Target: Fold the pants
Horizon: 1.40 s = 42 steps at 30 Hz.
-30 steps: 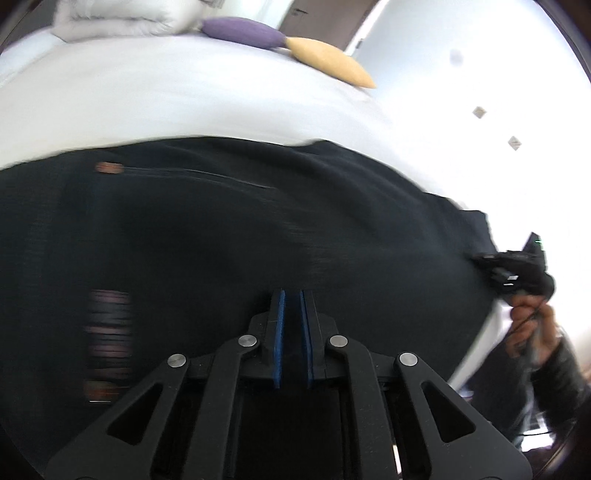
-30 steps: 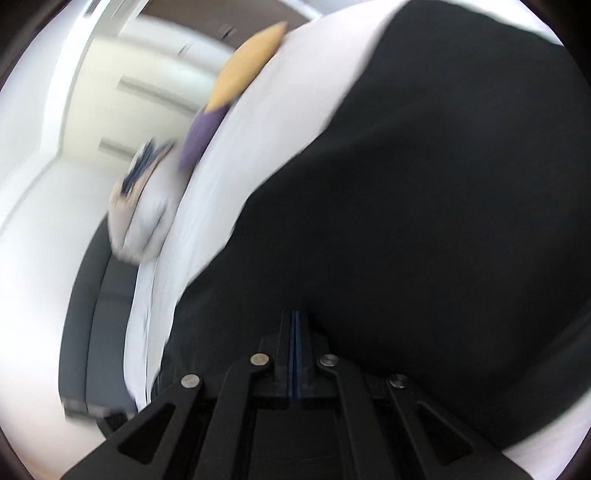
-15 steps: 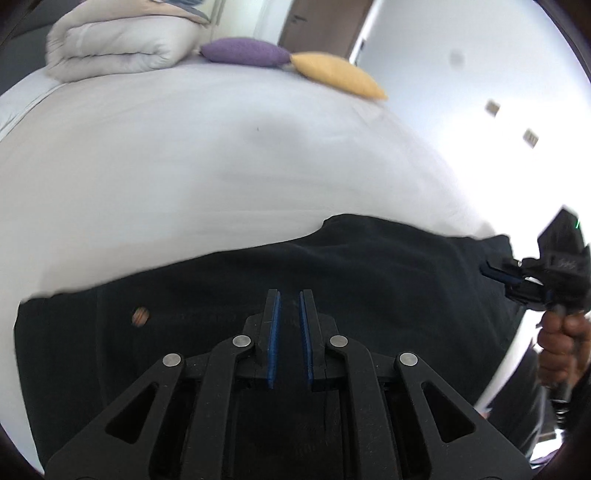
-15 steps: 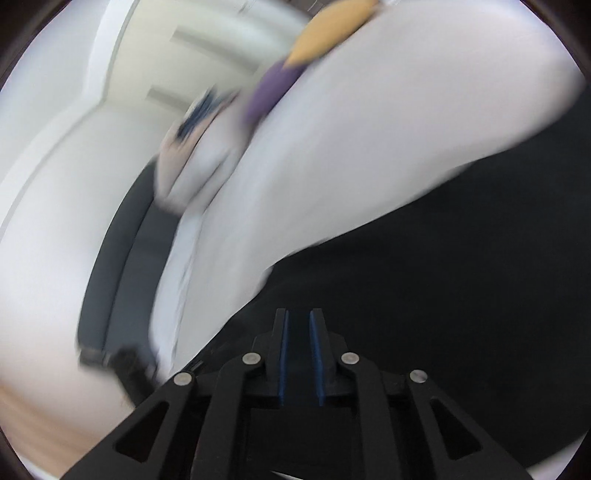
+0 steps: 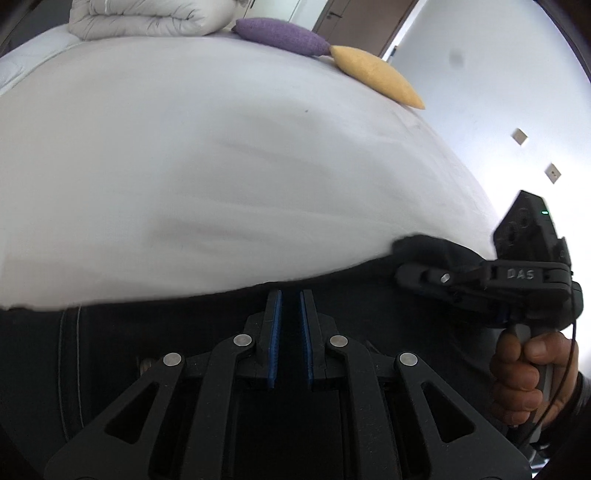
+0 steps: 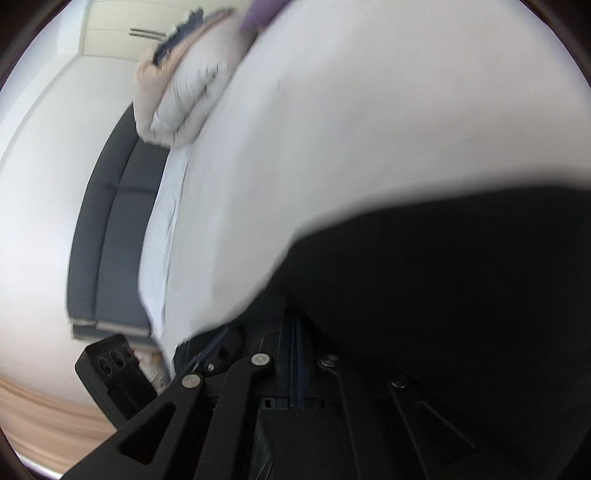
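Note:
The black pants [image 5: 110, 332] lie along the near edge of the white bed [image 5: 221, 166]. My left gripper [image 5: 290, 295] sits over the pants' far edge with its blue pads a small gap apart, nothing between them. My right gripper [image 5: 406, 266] shows at the right of the left wrist view, its tips at the pants' right corner. In the right wrist view the right gripper [image 6: 293, 317] has its blue pads pressed together on the black pants [image 6: 443, 277], which drape over its right finger.
A folded white duvet [image 5: 147, 16], a purple cushion [image 5: 284, 35] and a yellow cushion [image 5: 373, 75] lie at the bed's far end. A dark headboard [image 6: 110, 229] stands along the bed's side. The left gripper's body [image 6: 110, 373] shows low at left in the right wrist view.
Both grippers have pulled back toward the near bed edge, and much more bare sheet shows. The left gripper has opened slightly. The right gripper opened briefly and is now shut on the pants' corner.

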Each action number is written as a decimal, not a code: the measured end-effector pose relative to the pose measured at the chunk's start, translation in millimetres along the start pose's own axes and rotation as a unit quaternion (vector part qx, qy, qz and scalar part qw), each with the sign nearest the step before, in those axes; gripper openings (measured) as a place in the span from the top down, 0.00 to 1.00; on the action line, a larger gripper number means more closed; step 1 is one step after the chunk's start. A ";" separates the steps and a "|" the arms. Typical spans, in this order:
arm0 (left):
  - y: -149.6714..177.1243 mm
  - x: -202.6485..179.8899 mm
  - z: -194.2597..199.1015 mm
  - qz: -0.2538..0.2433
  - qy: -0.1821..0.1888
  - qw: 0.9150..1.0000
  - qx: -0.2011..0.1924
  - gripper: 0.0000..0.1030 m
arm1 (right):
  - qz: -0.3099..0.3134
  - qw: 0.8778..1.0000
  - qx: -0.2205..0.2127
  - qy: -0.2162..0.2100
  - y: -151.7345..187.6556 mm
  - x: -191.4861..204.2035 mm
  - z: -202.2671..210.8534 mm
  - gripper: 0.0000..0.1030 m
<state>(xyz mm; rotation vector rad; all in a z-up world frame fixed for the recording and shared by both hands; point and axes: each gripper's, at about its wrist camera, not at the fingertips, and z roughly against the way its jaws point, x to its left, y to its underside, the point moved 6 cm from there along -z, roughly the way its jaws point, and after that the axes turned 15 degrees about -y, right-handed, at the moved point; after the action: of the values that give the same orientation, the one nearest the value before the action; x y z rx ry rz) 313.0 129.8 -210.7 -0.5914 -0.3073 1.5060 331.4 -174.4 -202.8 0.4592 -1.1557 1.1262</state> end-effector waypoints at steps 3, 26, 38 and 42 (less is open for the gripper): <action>-6.5 3.7 -8.9 0.000 0.003 1.000 0.003 0.91 | -0.009 0.999 -0.033 0.010 -21.9 -11.4 19.8 1.00; 69.9 -2.3 44.7 -0.005 -0.077 0.996 -0.040 0.91 | -0.089 0.952 -0.293 0.024 77.2 -131.9 379.4 1.00; 84.7 -22.9 92.8 0.040 -0.031 0.997 -0.060 0.90 | -0.097 0.879 -0.465 0.045 105.2 -129.9 545.9 0.89; 68.8 -86.0 87.5 0.025 0.033 0.998 -0.055 0.90 | -0.036 0.930 -0.366 -0.015 63.8 -69.1 451.9 0.69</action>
<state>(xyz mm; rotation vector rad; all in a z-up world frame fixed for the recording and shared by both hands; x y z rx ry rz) 202.6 57.7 -161.5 -0.7389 -0.3282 1.5212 59.5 -533.7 -102.3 -0.0657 -1.4702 0.5543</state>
